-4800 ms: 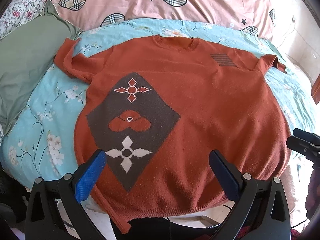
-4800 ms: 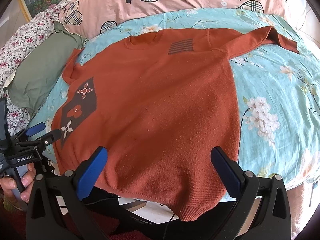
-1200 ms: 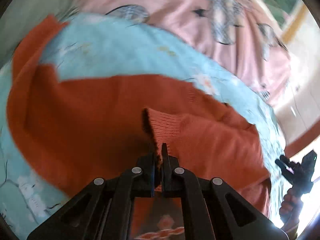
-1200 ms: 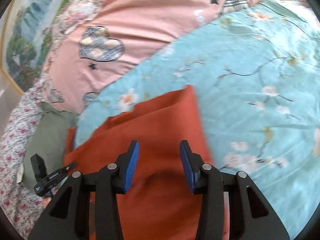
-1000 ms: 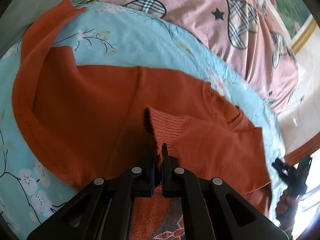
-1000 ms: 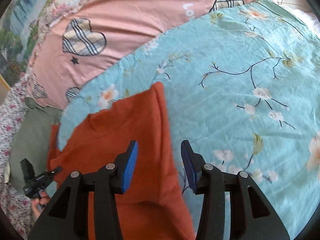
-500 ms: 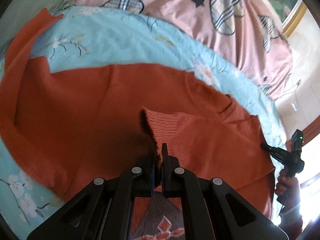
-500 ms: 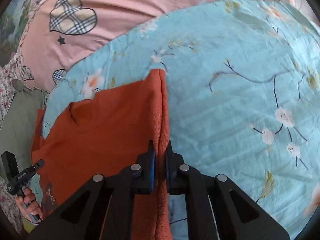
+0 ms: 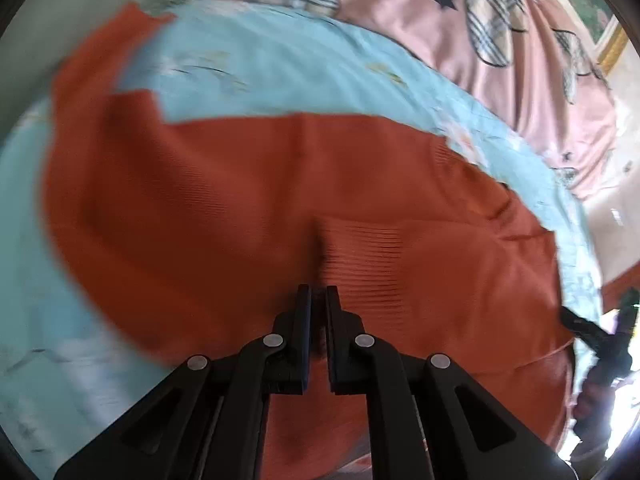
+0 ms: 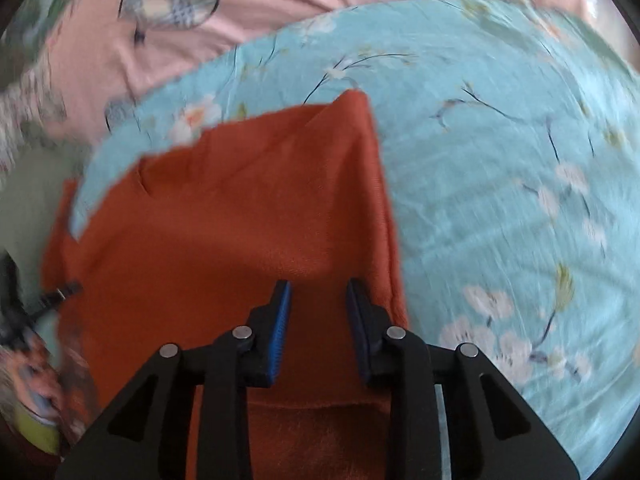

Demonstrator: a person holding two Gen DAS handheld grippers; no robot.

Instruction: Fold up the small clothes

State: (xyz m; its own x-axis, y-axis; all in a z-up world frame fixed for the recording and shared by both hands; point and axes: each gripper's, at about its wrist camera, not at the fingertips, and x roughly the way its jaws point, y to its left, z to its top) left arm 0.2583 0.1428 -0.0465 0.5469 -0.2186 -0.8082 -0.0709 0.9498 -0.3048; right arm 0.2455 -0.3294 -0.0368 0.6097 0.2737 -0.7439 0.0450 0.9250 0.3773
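A rust-orange knit sweater (image 9: 224,208) lies on a light blue floral bedspread (image 9: 280,68), folded over itself. My left gripper (image 9: 318,300) is shut on the sweater's ribbed hem (image 9: 360,256), held over the lower layer near the neckline. In the right wrist view the sweater (image 10: 240,208) shows a folded edge running to a corner at the top. My right gripper (image 10: 318,296) is open just above that folded layer, its blue-padded jaws apart and holding nothing. The frames are motion-blurred.
A pink quilt (image 9: 460,32) with plaid hearts lies behind the bedspread. A green pillow (image 10: 28,200) sits at the left. The bedspread (image 10: 500,160) extends right of the sweater. The other hand-held gripper shows at each view's edge (image 9: 600,332).
My right gripper, shut on the sweater's folded edge half a second ago, has opened and let it go. My left gripper still holds the hem and has moved over the sweater.
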